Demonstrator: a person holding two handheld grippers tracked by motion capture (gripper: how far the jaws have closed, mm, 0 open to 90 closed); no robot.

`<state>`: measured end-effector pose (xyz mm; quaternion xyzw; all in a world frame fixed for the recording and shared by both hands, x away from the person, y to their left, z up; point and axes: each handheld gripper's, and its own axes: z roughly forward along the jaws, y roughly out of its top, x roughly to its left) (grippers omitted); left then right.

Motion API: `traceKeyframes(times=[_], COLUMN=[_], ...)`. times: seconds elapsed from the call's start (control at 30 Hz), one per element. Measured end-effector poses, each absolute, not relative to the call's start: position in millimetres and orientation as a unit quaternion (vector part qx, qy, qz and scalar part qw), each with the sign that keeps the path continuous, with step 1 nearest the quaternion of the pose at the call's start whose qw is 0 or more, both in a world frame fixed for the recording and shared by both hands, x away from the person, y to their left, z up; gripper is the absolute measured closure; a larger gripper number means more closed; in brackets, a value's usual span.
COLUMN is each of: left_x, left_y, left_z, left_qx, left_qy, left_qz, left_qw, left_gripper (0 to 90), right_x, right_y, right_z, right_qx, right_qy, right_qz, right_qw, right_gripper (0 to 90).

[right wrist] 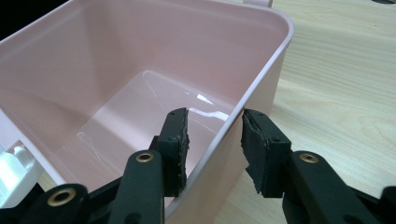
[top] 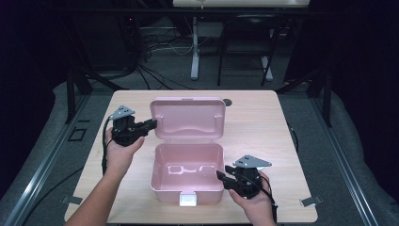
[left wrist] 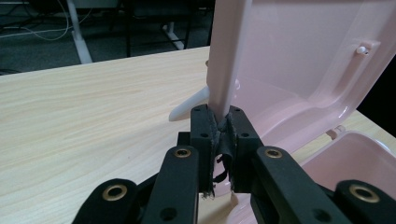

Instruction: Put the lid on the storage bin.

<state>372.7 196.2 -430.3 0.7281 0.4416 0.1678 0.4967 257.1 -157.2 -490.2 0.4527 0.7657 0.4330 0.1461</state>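
A pink plastic box [top: 188,186] stands in the middle of the wooden table [top: 254,122], its hinged lid [top: 187,117] raised upright at the back. The inside looks empty. A white latch [top: 188,200] sits on its front wall. My left gripper [top: 151,123] is shut on the lid's left edge; in the left gripper view the pads [left wrist: 205,130] pinch the thin edge of the lid [left wrist: 303,56]. My right gripper [top: 221,175] straddles the box's right wall near the front. In the right gripper view the jaws [right wrist: 215,140] stand apart, one inside and one outside the wall [right wrist: 261,79], with a gap showing.
A small dark round spot [top: 227,101] marks the table's back edge. Beyond the table are the white legs of another table [top: 195,52] and cables on the floor [top: 155,70]. Bare wood lies left and right of the box. Metal brackets [top: 309,201] sit at the front corners.
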Motion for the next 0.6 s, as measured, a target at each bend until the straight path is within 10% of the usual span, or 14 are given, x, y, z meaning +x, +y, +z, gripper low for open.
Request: traceKeyframes(times=[0.6], left_x=[385.0], left_y=[196.2], left_z=[-432.1], left_qx=[0.721], left_qy=[0.461], left_qz=[0.149], left_qw=[0.495], left_gripper=[84.0], right_x=[257.7], right_y=[-157.6], right_z=[-491.1], right_qx=[0.451], right_qy=[0.766], right_qz=[0.435], right_qw=[0.146], right_gripper=[61.1])
